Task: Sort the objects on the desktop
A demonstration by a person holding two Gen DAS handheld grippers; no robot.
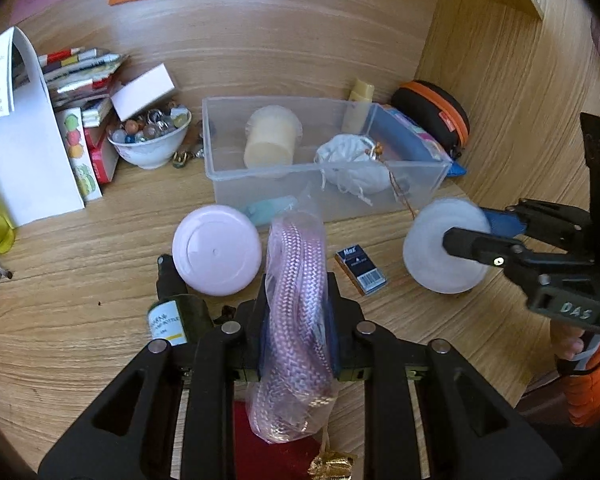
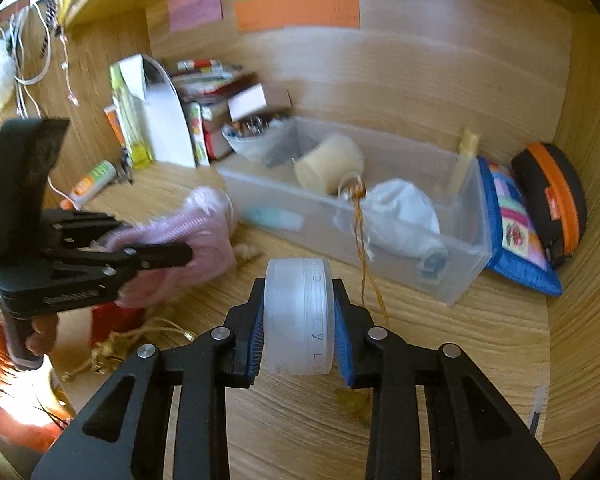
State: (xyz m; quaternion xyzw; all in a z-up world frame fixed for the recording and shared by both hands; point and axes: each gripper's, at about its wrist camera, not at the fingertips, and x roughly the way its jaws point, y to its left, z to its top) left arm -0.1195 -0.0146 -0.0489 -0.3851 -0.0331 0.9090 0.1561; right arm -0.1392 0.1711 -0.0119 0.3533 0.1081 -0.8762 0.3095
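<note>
Clamping a bagged pink braided cord (image 1: 296, 280), your left gripper (image 1: 296, 304) holds it just above the worktop (image 1: 80, 320), in front of the clear plastic bin (image 1: 300, 184). Your right gripper (image 2: 299, 320) is clenched on a frosted round container (image 2: 299, 316), also lifted near the bin's front wall. Inside the bin sit a cream cylinder (image 1: 270, 138) and a white drawstring pouch (image 1: 354, 164). On the worktop beside the cord lie a pale pink round case (image 1: 216, 254) and a small dark blue box (image 1: 360, 270).

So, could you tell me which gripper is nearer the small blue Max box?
Left. The left gripper, holding the bagged pink rope, sits just beside the Max box; the right gripper is farther off.
</note>
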